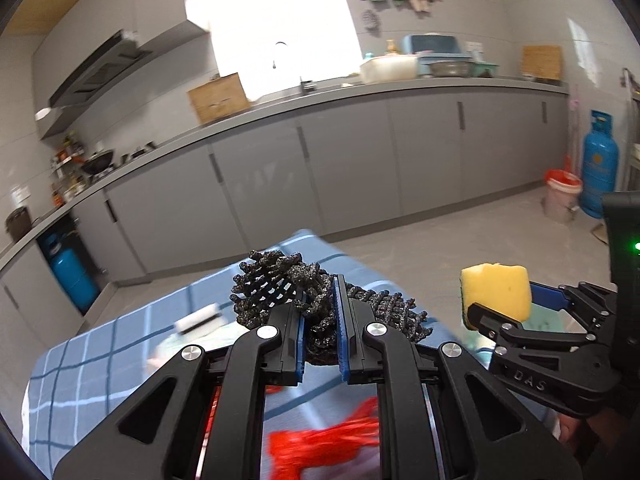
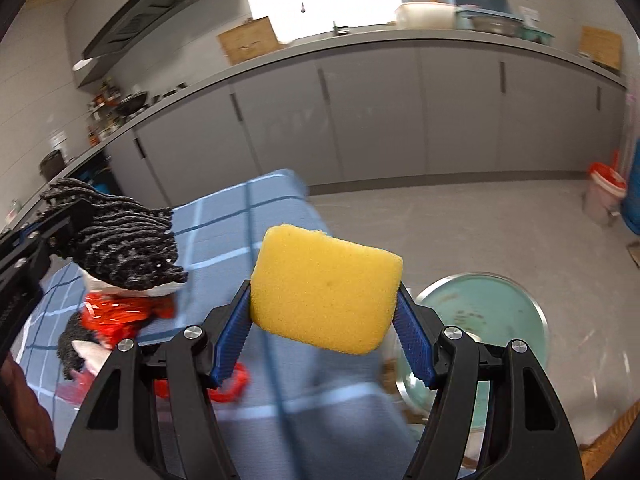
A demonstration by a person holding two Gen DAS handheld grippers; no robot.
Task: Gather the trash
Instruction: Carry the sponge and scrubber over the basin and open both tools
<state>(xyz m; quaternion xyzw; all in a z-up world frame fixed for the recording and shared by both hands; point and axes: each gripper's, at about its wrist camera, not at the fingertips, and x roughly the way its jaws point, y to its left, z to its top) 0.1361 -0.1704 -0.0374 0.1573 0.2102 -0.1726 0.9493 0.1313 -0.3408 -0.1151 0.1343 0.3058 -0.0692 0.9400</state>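
The only readable lettering is "DAS", embossed in black on the linkage body of the right gripper [image 1: 516,304], seen from the left wrist view. A blue gas cylinder [image 1: 599,164] bears a yellowish emblem too blurred to read.

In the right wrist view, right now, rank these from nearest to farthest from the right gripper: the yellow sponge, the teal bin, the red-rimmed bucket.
1. Yellow sponge: clamped in the right gripper.
2. Teal bin: on the floor just beyond, right of the checked cloth.
3. Red-rimmed bucket: far right, by the cabinets.
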